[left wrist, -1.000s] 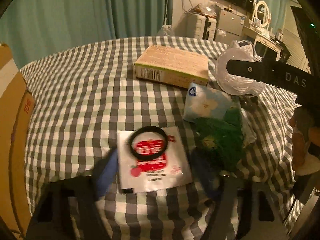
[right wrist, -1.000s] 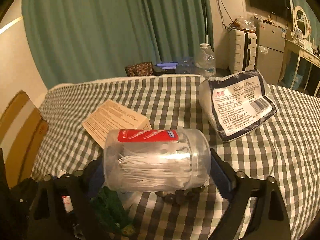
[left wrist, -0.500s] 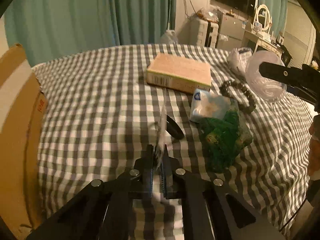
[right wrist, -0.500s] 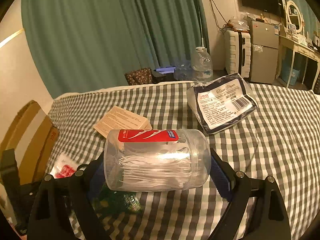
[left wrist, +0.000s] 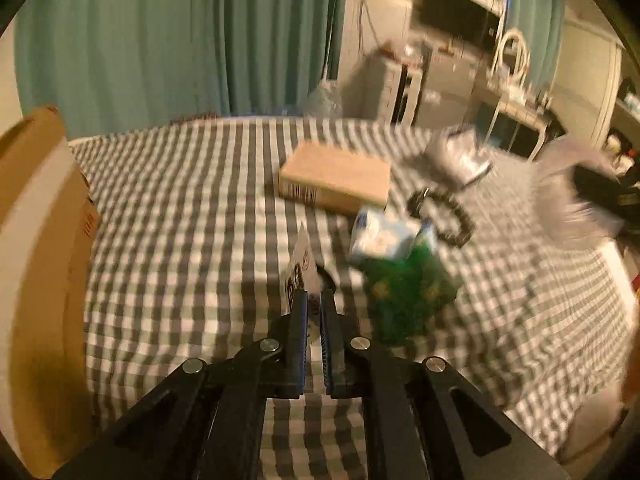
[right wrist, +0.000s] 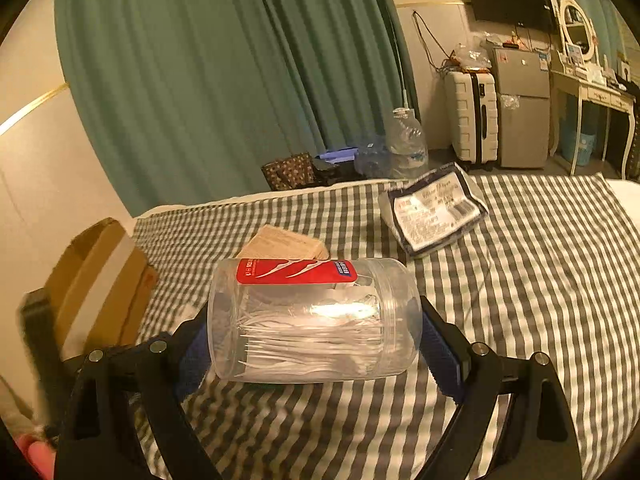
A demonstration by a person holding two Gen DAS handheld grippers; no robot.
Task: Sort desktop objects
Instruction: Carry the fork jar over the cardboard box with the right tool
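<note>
Left hand-held gripper now pinched on the white packet, lifted edge-up off the table; a second ago spread around it lying flat. Right hand-held gripper clamped wide on the clear jar, carried higher above the cloth. Both picked; likely bound next for the carton at left.

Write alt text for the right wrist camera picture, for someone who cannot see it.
The right gripper holds a clear plastic jar of white floss picks sideways by its two ends, above a grey checked tablecloth. Behind lie a tan box and a tissue pack; a cardboard carton stands at left.
</note>
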